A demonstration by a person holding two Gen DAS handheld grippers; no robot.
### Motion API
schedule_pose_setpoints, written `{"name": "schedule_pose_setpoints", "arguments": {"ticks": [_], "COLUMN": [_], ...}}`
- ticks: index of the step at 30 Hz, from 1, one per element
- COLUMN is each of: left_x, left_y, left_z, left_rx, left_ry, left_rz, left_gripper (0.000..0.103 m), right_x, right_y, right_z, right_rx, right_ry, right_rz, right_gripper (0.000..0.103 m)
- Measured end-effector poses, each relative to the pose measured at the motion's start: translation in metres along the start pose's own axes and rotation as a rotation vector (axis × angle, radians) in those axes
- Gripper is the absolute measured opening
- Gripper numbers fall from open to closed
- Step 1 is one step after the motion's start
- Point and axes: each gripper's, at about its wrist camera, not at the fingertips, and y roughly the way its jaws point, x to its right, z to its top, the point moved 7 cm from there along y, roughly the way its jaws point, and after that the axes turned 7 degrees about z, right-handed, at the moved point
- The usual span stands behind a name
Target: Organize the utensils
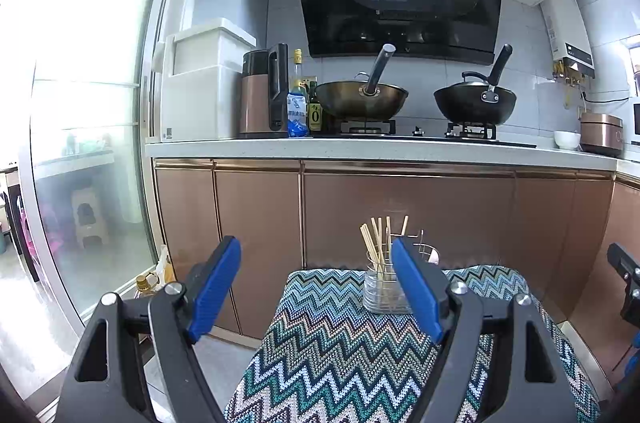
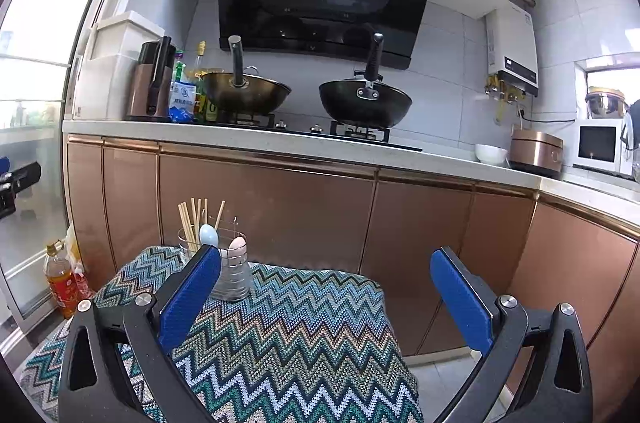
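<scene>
A clear utensil holder (image 1: 380, 289) (image 2: 232, 275) with a wire frame stands at the far edge of a zigzag-patterned cloth (image 1: 340, 351) (image 2: 288, 335). Several wooden chopsticks (image 1: 378, 243) (image 2: 194, 221) stick up from its left cup. A pale blue spoon (image 2: 209, 235) and a pink spoon (image 2: 237, 247) stand in it too. My left gripper (image 1: 316, 289) is open, its right finger in front of the holder, nothing between the pads. My right gripper (image 2: 326, 297) is open and empty above the cloth, right of the holder.
Copper cabinet doors (image 1: 400, 219) rise just behind the cloth, under a white counter (image 1: 360, 147) with two woks (image 1: 362, 99) (image 1: 474, 103), a kettle and bottles. A glass sliding door (image 1: 88, 143) is at left. An oil bottle (image 2: 60, 279) stands on the floor.
</scene>
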Motion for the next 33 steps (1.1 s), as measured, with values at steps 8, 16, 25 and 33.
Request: {"name": "schedule_pose_setpoints", "arguments": {"ticks": [8, 16, 25, 33], "left_x": [0.0, -0.001, -0.002, -0.005], "left_y": [-0.001, 0.0, -0.004, -0.008], "left_z": [0.0, 0.001, 0.006, 0.009], "left_rx": [-0.002, -0.004, 0.018, 0.029], "left_ry": [0.0, -0.02, -0.028, -0.039], "left_rz": [0.018, 0.043, 0.065, 0.078], "left_gripper": [0.076, 0.076, 0.076, 0.076], "right_x": [0.0, 0.012, 0.021, 0.021], "right_y": [-0.008, -0.013, -0.018, -0.022], "right_z": [0.006, 0.008, 0.01, 0.014], "right_rx": [0.028, 0.054, 0.071, 0.086], "right_ry": [-0.012, 0.01, 0.026, 0.027], "right_rz": [-0.014, -0.04, -0.065, -0.071], "right_gripper": [0.103, 0.103, 0.103, 0.103]}}
